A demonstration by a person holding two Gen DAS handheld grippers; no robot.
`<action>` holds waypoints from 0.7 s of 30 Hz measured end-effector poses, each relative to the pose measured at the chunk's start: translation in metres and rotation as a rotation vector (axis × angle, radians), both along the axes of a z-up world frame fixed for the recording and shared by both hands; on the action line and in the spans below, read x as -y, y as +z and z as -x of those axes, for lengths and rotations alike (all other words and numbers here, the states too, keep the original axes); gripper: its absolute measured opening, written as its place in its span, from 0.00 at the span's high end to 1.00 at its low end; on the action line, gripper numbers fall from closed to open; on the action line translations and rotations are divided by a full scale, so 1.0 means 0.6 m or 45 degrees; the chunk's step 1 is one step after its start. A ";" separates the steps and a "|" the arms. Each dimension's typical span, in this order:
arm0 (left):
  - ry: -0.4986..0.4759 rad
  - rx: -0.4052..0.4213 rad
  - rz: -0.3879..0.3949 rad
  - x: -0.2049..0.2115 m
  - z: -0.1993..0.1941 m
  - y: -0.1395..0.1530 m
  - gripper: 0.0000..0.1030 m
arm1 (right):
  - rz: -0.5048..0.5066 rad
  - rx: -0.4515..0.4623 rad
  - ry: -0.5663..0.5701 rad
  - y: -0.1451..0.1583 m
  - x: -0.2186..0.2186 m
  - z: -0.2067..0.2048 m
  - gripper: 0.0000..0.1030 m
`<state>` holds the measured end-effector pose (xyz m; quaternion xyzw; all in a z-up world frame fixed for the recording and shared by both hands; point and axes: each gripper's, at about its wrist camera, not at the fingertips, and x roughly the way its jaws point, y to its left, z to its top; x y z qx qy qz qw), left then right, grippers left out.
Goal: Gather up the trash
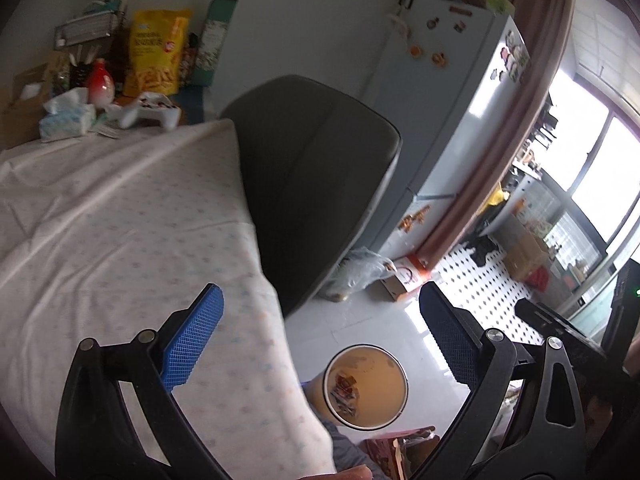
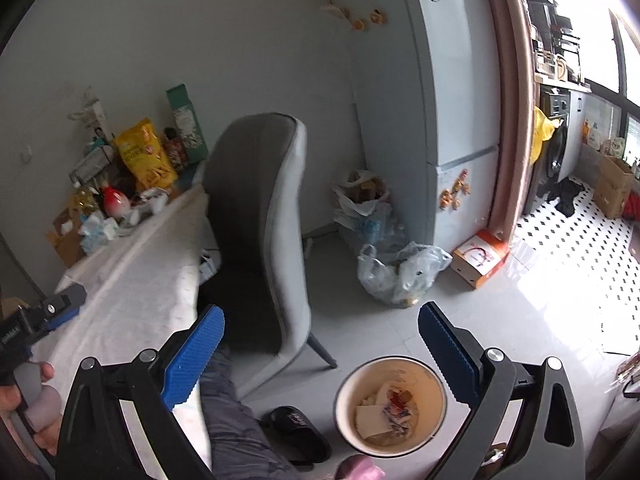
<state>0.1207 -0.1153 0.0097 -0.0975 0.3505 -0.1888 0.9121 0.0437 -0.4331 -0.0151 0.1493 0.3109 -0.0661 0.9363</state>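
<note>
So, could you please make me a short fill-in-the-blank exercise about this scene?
1. The round trash bin stands on the ____.
2. Both the left gripper and the right gripper are ____, holding nothing.
3. The grey chair stands beside the ____ with the white cloth.
4. The magnets are stuck on the ____.

Missing words: floor; open; table; fridge

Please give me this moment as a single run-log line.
left gripper: open, empty | right gripper: open, empty | trash bin: on floor, holds wrappers
</note>
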 end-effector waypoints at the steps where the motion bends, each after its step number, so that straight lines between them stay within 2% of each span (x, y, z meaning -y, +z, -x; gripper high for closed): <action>1: 0.008 0.007 0.000 -0.006 0.004 0.004 0.06 | 0.003 0.006 -0.005 0.008 -0.008 0.002 0.07; 11: 0.106 0.096 -0.030 -0.081 0.053 0.047 0.06 | -0.016 0.092 -0.017 0.065 -0.074 0.029 0.07; 21: 0.192 0.177 -0.051 -0.146 0.105 0.089 0.06 | 0.014 0.151 0.146 0.108 -0.151 0.049 0.07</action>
